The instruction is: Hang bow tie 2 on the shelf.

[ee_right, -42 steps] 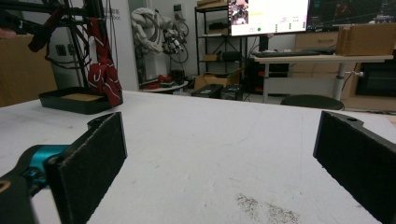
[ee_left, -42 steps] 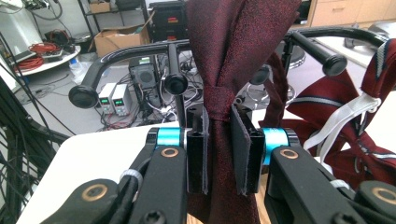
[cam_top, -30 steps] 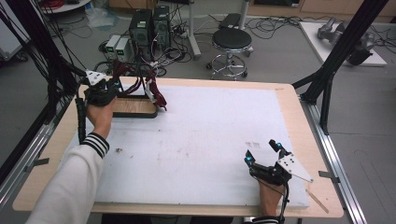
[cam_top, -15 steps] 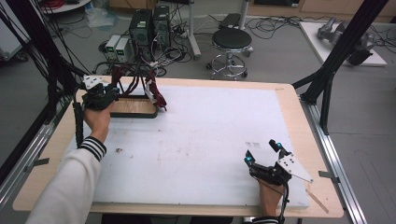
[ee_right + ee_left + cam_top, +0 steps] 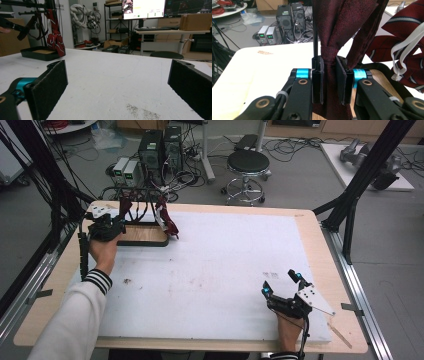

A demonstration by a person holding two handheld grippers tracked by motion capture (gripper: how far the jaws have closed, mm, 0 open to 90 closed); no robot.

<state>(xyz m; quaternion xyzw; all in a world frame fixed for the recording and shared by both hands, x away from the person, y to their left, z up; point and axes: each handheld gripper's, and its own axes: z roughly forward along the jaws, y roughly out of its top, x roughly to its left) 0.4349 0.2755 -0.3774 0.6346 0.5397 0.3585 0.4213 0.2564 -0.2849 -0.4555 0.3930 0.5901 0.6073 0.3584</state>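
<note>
**Gripping a dark tie on the rack**

Pinching the dark maroon woven necktie (image 5: 329,53) at its narrow band, the left gripper (image 5: 329,80) has both pads pressed on the cloth. It hangs from the black metal rack (image 5: 145,241) at the table's far-left corner. The right gripper (image 5: 281,284) rests wide apart, empty, near the white table's (image 5: 225,265) front edge.

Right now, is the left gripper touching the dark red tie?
Touching. The left gripper view shows the left gripper with both pads pinching the dark red tie.
</note>
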